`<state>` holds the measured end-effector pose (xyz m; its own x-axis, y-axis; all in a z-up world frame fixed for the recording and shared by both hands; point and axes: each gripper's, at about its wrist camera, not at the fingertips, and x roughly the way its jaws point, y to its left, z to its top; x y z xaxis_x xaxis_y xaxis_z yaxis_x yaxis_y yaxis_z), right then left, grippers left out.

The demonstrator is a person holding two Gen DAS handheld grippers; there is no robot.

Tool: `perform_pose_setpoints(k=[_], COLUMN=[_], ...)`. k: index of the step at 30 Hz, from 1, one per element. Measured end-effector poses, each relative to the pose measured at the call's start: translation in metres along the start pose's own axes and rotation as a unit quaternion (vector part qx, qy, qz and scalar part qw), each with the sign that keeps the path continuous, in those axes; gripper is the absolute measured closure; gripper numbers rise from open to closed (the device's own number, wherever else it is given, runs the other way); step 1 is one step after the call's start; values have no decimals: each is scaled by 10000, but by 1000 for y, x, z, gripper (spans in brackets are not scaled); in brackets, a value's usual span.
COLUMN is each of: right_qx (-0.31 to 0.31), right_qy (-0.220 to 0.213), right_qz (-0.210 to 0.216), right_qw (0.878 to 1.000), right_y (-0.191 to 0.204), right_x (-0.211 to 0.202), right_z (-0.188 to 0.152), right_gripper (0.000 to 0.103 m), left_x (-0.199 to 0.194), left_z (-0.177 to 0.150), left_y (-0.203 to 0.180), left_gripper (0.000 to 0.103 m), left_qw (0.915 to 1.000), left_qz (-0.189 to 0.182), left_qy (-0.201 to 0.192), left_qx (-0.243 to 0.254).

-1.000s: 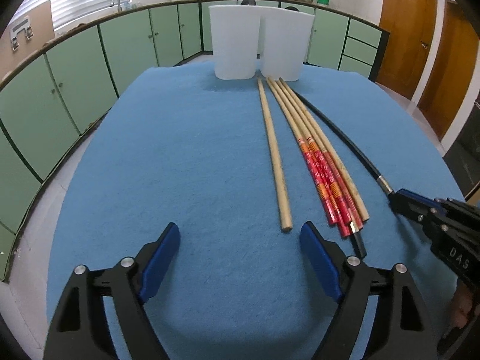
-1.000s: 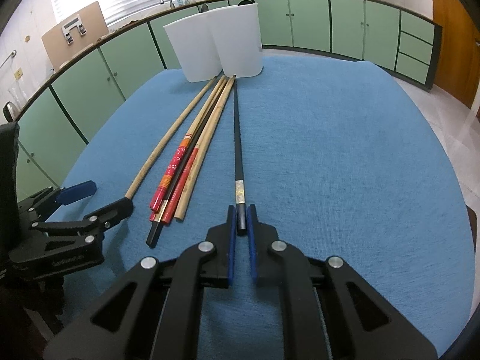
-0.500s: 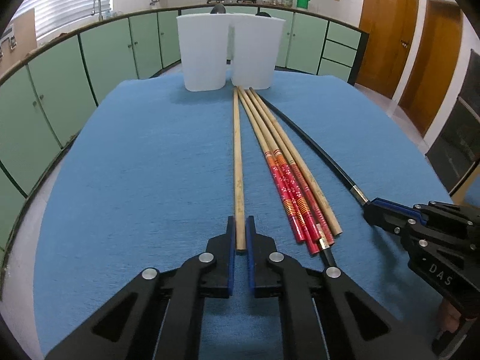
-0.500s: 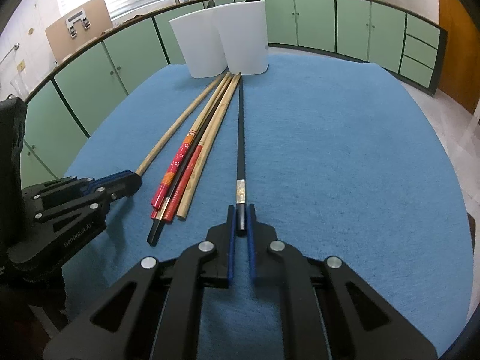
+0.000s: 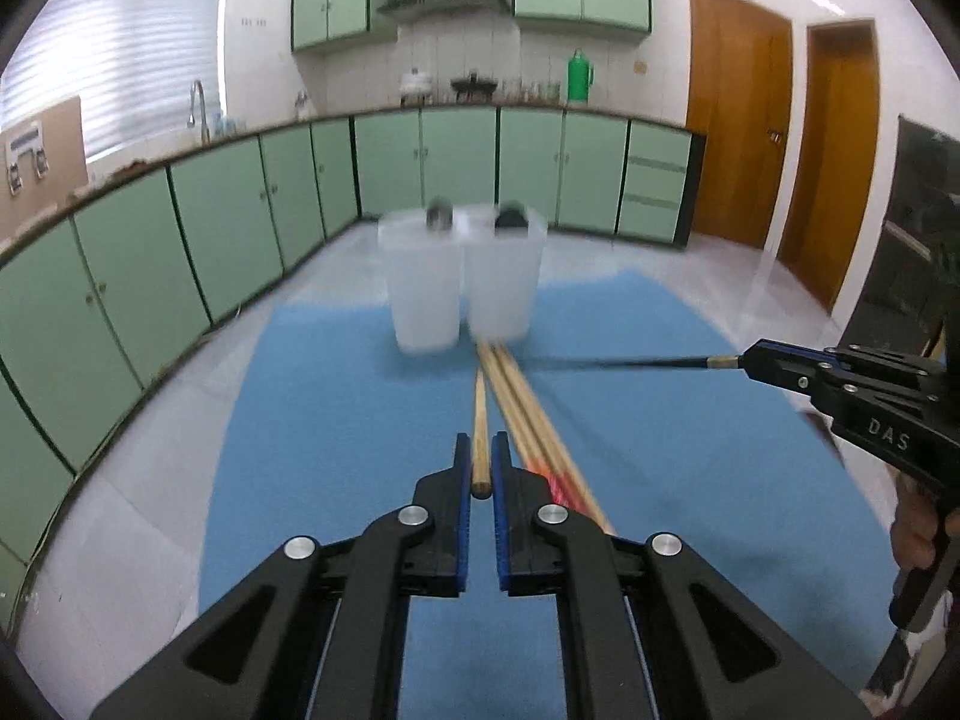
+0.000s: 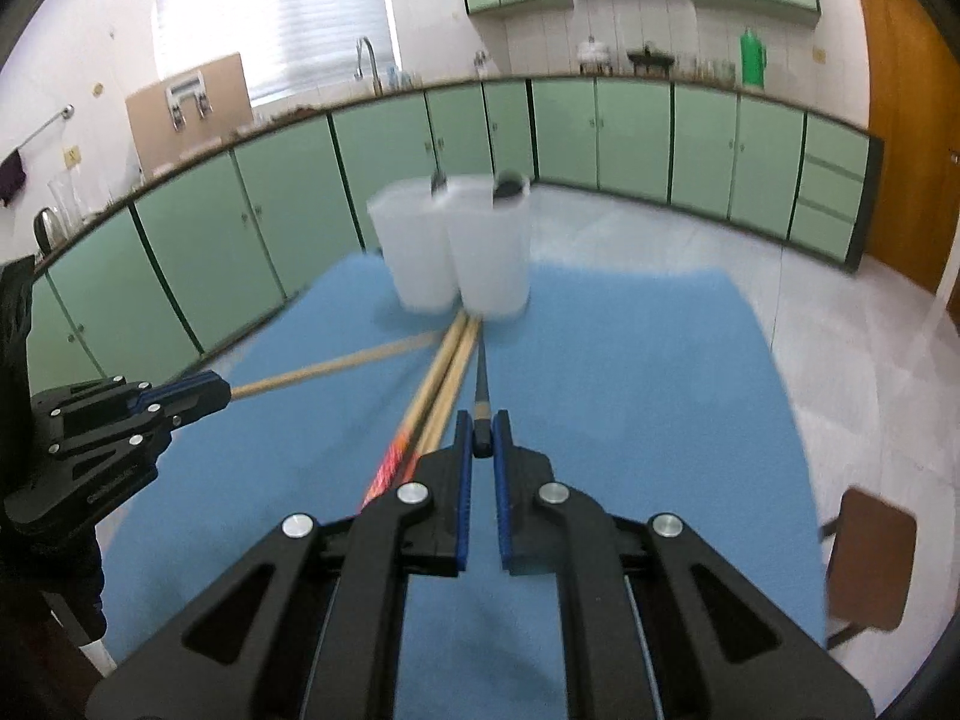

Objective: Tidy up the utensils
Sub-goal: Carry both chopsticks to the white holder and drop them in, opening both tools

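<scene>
my left gripper (image 5: 481,468) clamps a plain wooden chopstick (image 5: 479,420); my right gripper (image 6: 482,441) pinches what seems a black chopstick (image 6: 481,396), centre frame.

The left gripper (image 5: 481,463) now clamps the wooden chopstick (image 5: 479,420); both it and the black chopstick (image 6: 480,405) are lifted clear of the tabletop (image 5: 336,420).

a blue felt-like cloth (image 5: 336,432) covers the table and fills the lower middle of both views. two translucent white plastic cups (image 5: 462,282) stand side by side, touching, near its far edge at frame centre. a blurred bundle of long wooden chopsticks with red patterned ends (image 5: 534,426) lies on the cloth, running from the cups toward the lower centre.
</scene>
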<state>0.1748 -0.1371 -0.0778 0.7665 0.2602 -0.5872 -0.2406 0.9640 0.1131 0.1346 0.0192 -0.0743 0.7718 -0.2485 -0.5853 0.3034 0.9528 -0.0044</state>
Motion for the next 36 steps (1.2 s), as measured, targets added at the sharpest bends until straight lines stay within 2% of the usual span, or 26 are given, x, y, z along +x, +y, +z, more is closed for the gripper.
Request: perform_pose_setpoints(k=[4,9,15,21,26,36], right_qx=[-76,-208,-279,-358,-386,-393], right_qy=[-266,-311,-263,-505,-910,-1442], right_qz=[130,160,299,393,407,337], right_qw=[9995,9992,9988,9973,9943,9882], right_y=[-4,-7,-11,-12,-12,-19], right_x=[-12,-13,-8,-16,-25,-9], right_z=[38,78,112,149,184,243], right_gripper=[97,97,97,97,97,97], left_x=[-10,-5,4,-4,-20,-23], left_z=[28,62,89,112,141,209], left_y=[6,11,19,22,25,29], left_gripper=[97,97,97,97,97,97], left_qw=[9995,9985,9976,9956,9910,9775], left_qz=[-92,-190,-333,-336,-268,-149], left_qy=[-303,-492,-605,-873,-1307,-2094], left_qx=[23,153,102,45,101,184])
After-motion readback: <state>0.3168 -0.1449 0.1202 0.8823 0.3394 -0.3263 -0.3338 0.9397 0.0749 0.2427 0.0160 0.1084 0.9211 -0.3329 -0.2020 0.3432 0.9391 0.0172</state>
